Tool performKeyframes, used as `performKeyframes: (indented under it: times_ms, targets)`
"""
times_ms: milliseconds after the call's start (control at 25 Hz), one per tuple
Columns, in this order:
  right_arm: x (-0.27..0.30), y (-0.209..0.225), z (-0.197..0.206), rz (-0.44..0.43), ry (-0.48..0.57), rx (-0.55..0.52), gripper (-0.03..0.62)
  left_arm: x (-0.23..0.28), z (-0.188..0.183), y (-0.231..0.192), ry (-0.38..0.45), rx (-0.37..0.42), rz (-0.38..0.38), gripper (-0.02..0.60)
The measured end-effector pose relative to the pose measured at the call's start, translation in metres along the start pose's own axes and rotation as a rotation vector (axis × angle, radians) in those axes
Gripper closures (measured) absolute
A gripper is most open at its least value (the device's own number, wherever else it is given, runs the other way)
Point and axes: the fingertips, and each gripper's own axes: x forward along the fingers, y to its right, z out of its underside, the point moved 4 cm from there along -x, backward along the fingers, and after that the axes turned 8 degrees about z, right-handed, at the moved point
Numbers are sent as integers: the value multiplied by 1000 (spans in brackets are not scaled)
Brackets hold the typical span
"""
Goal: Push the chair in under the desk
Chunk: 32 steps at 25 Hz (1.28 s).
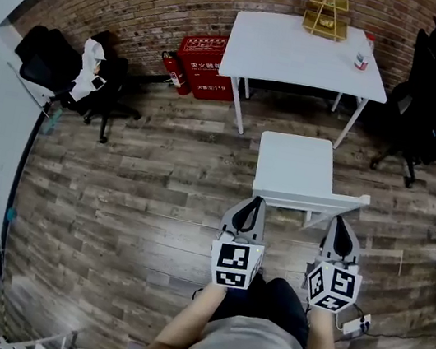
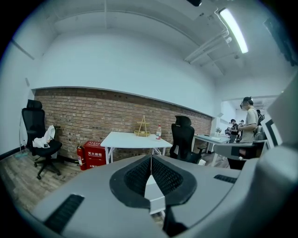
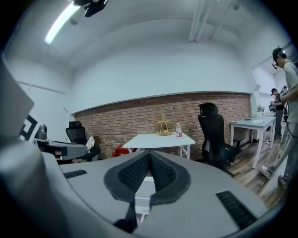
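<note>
The white chair (image 1: 294, 168) stands on the wood floor just in front of the white desk (image 1: 306, 55), its backrest rail (image 1: 313, 201) nearest to me. My left gripper (image 1: 256, 201) is shut, its tip at the rail's left end. The right gripper (image 1: 342, 222) is shut too, its tip at the rail's right end. Neither holds anything. In the left gripper view the closed jaws (image 2: 150, 173) point at the desk (image 2: 135, 139), with a strip of the chair (image 2: 154, 197) below them. The right gripper view shows the same: shut jaws (image 3: 149, 161), chair (image 3: 142, 191), desk (image 3: 158, 138).
A yellow wire rack (image 1: 327, 17) and a bottle (image 1: 362, 53) sit on the desk. A red fire box (image 1: 202, 65) stands left of it by the brick wall. Black office chairs stand at left (image 1: 92, 80) and right (image 1: 428, 98). People (image 2: 249, 118) stand far right.
</note>
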Motion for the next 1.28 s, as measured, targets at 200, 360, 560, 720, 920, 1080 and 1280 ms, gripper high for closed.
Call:
performKeyframes:
  times_ms: [200,360,560,720,920,1080,1280]
  targets:
    - [6,5,-1,-7,7,4,577,8,3,-4,-14,-13,-3,561]
    - [18,15,2,0,-8,8,577,18,4,-5,-21,-12,-7,561]
    - [30,24,6,-24,-25,1,577,27,13,-9,-35,-19,-32,561]
    - [41,39,7,-18,-36,-33,577,42,15,-9,-50,-43,-54,561]
    - [56,64,14,-19,-70,-52,577,53,15,-13,-63,-13,-59,561]
    - [70,84,18,-12,-94,-79,577,60,21,-18,-96,7,-70,561]
    - [86,109,21,-16,-116,-82,577,67,30,-21,-149,18,-110,561]
